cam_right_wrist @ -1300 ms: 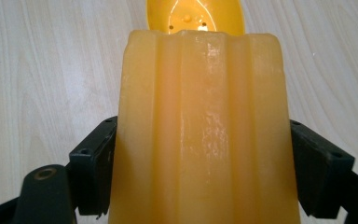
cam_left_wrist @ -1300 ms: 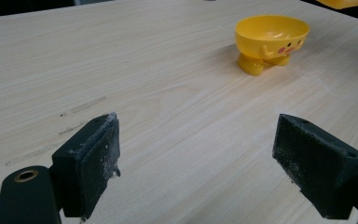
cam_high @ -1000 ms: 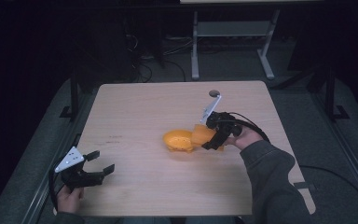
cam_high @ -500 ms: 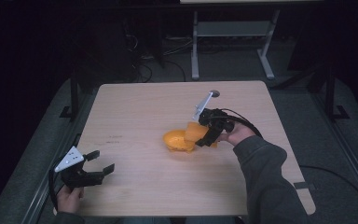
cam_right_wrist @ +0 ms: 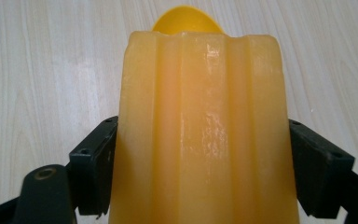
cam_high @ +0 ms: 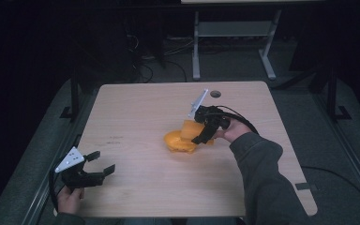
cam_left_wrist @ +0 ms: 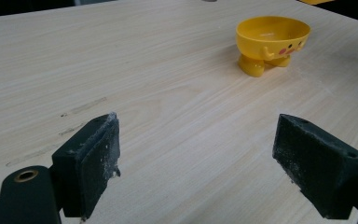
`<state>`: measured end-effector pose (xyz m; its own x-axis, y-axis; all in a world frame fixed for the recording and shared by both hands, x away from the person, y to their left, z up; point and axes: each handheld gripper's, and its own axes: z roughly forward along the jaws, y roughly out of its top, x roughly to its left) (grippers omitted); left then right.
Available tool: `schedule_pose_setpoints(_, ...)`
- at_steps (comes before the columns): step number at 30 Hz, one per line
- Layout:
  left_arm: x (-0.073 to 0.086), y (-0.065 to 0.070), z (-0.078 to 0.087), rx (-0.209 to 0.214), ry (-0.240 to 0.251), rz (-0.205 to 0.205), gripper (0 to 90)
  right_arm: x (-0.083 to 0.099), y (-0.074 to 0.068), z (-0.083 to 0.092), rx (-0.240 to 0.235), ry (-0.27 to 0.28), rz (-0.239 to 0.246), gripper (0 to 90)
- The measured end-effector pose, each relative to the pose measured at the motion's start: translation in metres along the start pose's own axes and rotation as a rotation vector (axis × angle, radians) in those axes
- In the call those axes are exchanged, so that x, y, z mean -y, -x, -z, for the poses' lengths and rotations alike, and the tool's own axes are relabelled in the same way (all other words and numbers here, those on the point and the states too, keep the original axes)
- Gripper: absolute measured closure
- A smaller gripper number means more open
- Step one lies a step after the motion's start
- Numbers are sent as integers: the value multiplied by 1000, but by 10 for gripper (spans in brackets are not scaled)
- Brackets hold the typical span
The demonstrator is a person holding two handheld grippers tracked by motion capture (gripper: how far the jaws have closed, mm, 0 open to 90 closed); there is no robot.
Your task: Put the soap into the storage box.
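The ribbed orange block (cam_right_wrist: 200, 135) sits clamped between my right gripper (cam_high: 205, 132) jaws, just right of centre in the high view, its far end over the yellow bowl (cam_high: 179, 142). In the left gripper view that bowl (cam_left_wrist: 271, 43) stands on stubby feet in the upper right, with bare table (cam_high: 136, 105) between. My left gripper (cam_high: 95, 169) hangs at lower left, jaws wide and holding nothing, well apart from the bowl

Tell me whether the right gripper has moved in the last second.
Yes. The right gripper with its orange ridged piece has shifted left toward the yellow bowl, away from the table's right edge.
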<state>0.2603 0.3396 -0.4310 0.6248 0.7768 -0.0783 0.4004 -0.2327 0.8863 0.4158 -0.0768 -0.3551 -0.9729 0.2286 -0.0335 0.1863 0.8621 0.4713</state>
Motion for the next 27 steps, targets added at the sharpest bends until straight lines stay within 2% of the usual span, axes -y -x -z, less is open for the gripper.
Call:
schedule_pose_setpoints(8,0,0,0,-2,-2,-3,143,-10,3,-2,-15,25,17,207)
schedule_pose_setpoints(18,0,-1,1,-2,4,-1,143,-22,4,-7,-22,9,35,207)
schedule_pose_setpoints(23,0,-1,1,-1,5,1,143,-29,5,-10,-35,33,44,207)
schedule_pose_setpoints(27,0,-1,1,-1,4,-2,143,-30,6,-16,-40,21,42,207)
